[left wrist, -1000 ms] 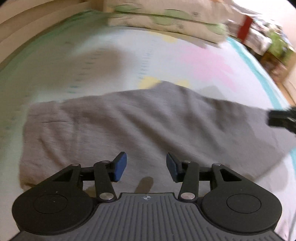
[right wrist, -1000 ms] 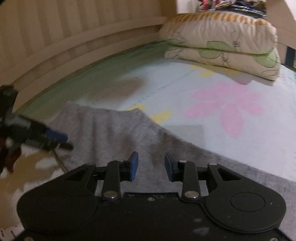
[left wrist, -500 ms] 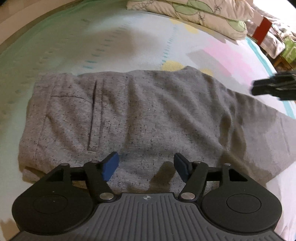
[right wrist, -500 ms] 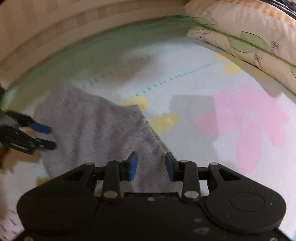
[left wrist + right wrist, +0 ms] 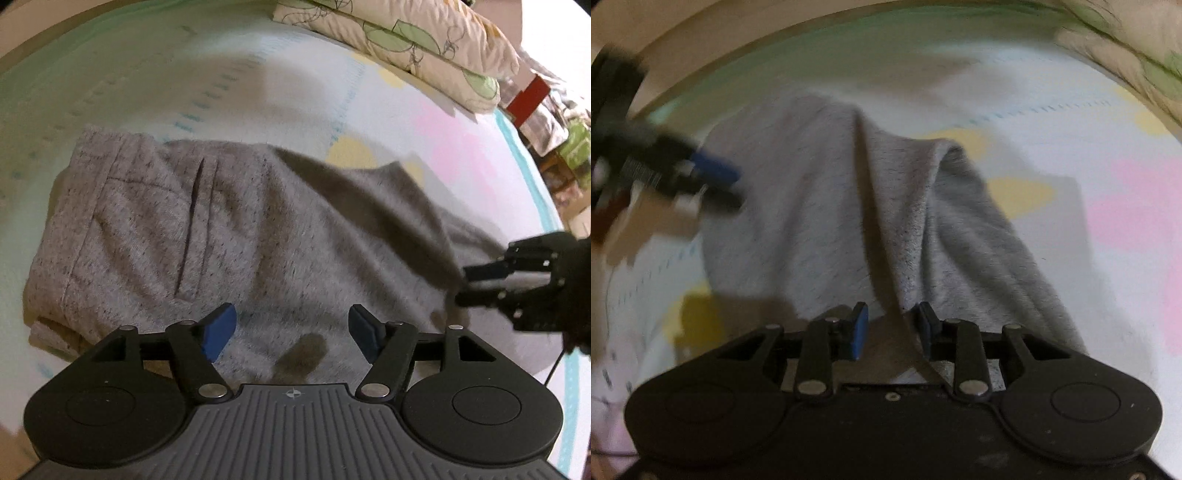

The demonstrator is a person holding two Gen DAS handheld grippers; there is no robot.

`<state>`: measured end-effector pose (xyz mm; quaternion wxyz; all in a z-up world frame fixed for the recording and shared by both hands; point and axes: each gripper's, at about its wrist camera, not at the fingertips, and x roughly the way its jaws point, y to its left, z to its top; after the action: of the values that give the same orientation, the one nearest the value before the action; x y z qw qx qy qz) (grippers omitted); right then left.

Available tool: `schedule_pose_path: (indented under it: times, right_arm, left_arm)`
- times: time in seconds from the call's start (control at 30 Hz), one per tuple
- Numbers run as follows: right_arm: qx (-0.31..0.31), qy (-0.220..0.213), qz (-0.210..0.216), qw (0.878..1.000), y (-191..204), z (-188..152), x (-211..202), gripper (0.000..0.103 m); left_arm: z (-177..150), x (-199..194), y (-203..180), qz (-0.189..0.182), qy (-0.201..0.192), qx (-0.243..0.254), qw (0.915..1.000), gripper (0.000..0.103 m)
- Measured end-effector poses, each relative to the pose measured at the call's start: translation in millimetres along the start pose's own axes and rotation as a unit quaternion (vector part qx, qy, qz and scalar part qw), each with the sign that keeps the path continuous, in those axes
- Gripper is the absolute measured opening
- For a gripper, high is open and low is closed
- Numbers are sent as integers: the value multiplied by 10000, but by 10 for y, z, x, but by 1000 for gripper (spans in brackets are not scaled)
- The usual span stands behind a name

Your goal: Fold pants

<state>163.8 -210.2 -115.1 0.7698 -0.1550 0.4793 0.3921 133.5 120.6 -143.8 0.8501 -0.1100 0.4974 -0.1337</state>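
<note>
pants (image 5: 236, 236): grey speckled knit, creased, pocket slit at 10 o'clock | left gripper (image 5: 291, 328): jaws apart, empty | right gripper (image 5: 891, 330): jaws closing around fabric ridge | sheet (image 5: 461, 158): floral print

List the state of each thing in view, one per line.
Pants: lying on the bed, rumpled, one ridge raised.
Left hand-held gripper: open, above the pants, holding nothing.
Right hand-held gripper: closing, cloth between its jaws.
Pillows: stacked.

Flowered bedsheet (image 5: 461, 155), two stacked leaf-print pillows (image 5: 406, 40), cluttered shelf (image 5: 565, 147)
</note>
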Motion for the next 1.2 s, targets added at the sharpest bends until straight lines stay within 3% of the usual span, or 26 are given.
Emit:
schedule_pose_path:
  times: [0.2,0.3,0.4,0.47,0.6,0.9,1.2]
  right_arm:
    - [-13,61,25,10000,-91,86,51,35]
    - [-180,102,61,9998,-37,155,134,35]
    - [-164,-183,42,9997,-45,251,103,35]
    - [-81,-434,-20,9990,-97,332,79,35]
    - [138,-794,-65,9967,-230,503,96,35]
    - [1031,-874,733,9881,-520,768,415,37]
    - [1953,-1166,1182,9666,-759,789,551,37]
  left_arm:
    - [276,-61,-125,129,-544,433,9975,66]
    - [338,61,-20,365,-488,351,9975,66]
    - [215,262,159,537,-234,296,9978,65]
    - [99,253,156,519,-453,524,9962,66]
    - [37,258,60,740,-490,714,9935,66]
    - [51,235,89,695,-502,624,9944,66]
    - [15,212,82,732,-544,615,9939,66]
